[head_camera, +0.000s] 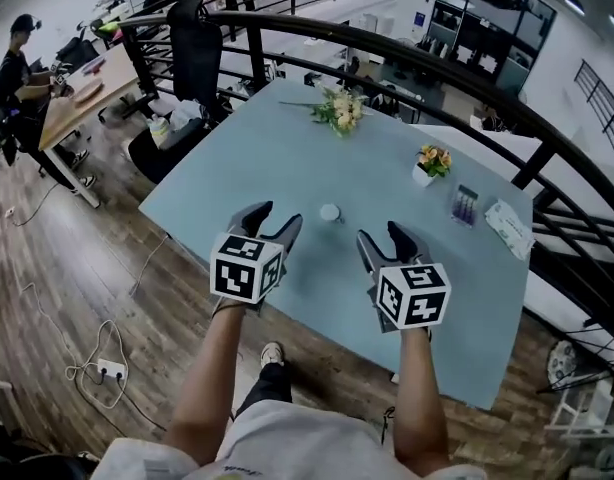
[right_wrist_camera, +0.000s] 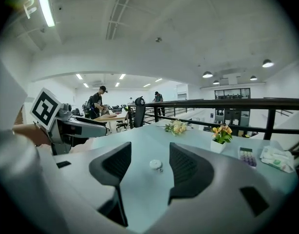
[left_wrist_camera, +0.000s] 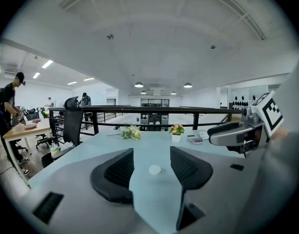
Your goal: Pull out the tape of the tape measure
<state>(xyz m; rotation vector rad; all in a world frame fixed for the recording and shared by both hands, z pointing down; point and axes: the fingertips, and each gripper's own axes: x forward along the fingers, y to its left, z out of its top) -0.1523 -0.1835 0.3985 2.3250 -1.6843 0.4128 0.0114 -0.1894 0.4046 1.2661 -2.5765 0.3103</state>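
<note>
1. Head view: we hold the left gripper (head_camera: 277, 218) and the right gripper (head_camera: 381, 234) over the near part of the bench (head_camera: 287, 153), a smooth, pale blue-grey top. The tape measure (head_camera: 330, 212) lies flat on it, a small round white case just beyond the two grippers and touched by neither. We see no tape drawn out, so we judge the task not begun. Gripping the case, catching the tape's end and pulling are all left to do.
2. Left gripper view: our jaws stand spread wide with nothing between them. Their pads (left_wrist_camera: 121, 169) are dark and ribbed, rubbery by the look, set in matte grey fingers. The tape measure (left_wrist_camera: 155, 169) sits ahead on the bench, framed by the gap but well short of the pads.
3. Right gripper view: these jaws are likewise spread and empty. The white case (right_wrist_camera: 156, 165) looks like hard, glossy plastic, with a small bit sticking out at its right edge, perhaps the tape's end; it is too small for us to tell.
</note>
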